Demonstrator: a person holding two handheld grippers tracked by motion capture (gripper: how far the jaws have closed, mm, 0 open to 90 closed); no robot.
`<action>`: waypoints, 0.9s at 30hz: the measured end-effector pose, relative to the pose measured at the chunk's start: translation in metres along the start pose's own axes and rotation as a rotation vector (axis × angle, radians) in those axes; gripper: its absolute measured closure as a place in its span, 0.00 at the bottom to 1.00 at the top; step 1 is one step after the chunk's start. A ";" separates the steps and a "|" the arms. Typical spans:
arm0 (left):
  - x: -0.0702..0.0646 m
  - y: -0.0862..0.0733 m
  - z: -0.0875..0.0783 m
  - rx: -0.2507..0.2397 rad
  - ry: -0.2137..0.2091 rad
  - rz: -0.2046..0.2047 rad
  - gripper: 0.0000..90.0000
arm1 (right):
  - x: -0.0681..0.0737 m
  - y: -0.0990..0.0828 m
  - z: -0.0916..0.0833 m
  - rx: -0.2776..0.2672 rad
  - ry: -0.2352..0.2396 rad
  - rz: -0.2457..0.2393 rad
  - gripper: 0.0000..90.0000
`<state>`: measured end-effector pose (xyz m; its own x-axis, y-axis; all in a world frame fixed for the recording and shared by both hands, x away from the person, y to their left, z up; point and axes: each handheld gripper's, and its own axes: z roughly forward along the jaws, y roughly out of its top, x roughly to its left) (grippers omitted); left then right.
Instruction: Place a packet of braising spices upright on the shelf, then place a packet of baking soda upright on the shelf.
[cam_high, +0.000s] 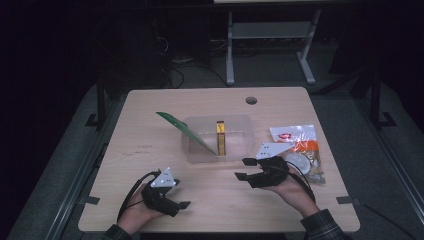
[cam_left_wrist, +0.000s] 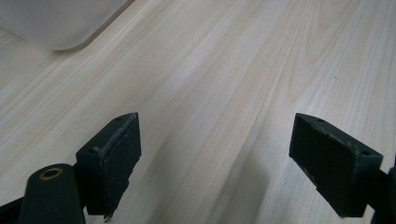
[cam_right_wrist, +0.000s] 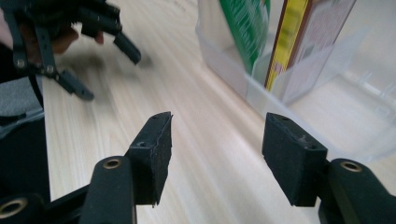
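The clear bin stands mid-tabletop, holding a green packet that leans out over its left rim and a yellow-edged box standing upright inside. A snack bag lies on the tabletop just right of the bin, beside the right claw. That claw hovers in front of the bin with jaws apart and nothing between them. The left claw rests low near the front edge, jaws wide and empty. Judged step: packing the bin, between items. The next move likely calls for turning the right claw to the snack bag.
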<state>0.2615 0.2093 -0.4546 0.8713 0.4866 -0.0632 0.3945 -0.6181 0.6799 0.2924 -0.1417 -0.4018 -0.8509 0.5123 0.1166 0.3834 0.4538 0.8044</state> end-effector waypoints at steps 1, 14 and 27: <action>-0.001 0.000 0.000 -0.008 0.001 -0.008 0.18 | 0.000 -0.002 0.000 0.004 -0.004 -0.001 0.46; 0.000 0.000 0.001 -0.010 0.001 0.000 0.18 | -0.013 -0.040 -0.022 0.053 -0.082 0.058 0.46; -0.001 0.000 0.002 -0.006 -0.001 0.006 0.18 | -0.068 -0.075 -0.063 0.078 -0.261 0.193 0.65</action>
<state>0.2613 0.2081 -0.4558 0.8737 0.4828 -0.0598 0.3879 -0.6171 0.6846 0.2988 -0.2565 -0.4332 -0.6425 0.7596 0.1013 0.5637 0.3790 0.7339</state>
